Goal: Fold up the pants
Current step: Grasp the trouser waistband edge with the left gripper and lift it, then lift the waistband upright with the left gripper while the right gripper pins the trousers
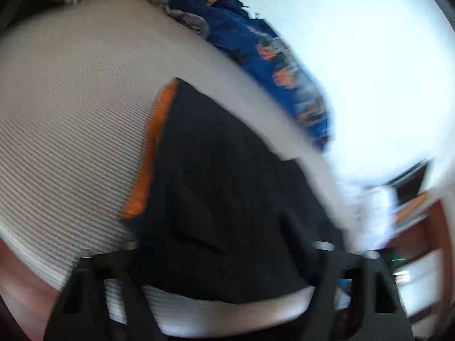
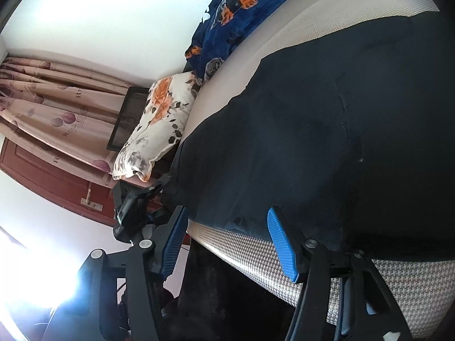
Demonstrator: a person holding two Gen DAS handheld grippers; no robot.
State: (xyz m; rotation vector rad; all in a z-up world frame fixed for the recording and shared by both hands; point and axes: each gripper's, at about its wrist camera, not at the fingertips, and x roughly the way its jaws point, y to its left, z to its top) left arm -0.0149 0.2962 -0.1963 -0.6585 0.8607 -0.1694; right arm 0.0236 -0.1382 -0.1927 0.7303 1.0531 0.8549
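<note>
The woven mat (image 2: pixel 398 284) on the bed spreads out ahead of both grippers, giving a broad, flat place to fold on, and the dark pants (image 2: pixel 327 130) lie across it, their near edge just ahead of the right gripper (image 2: pixel 227 244). That gripper's blue-padded jaws stand apart with nothing pinched — seemingly poised to take the hem. In the blurred left view the orange-trimmed cloth covers the left gripper (image 1: pixel 224 258) — whether it grips, I cannot tell.

Legible text: a printed "R" on the floral curtain (image 2: pixel 54 105), repeated among the pattern (remaining letters too small to read).
</note>
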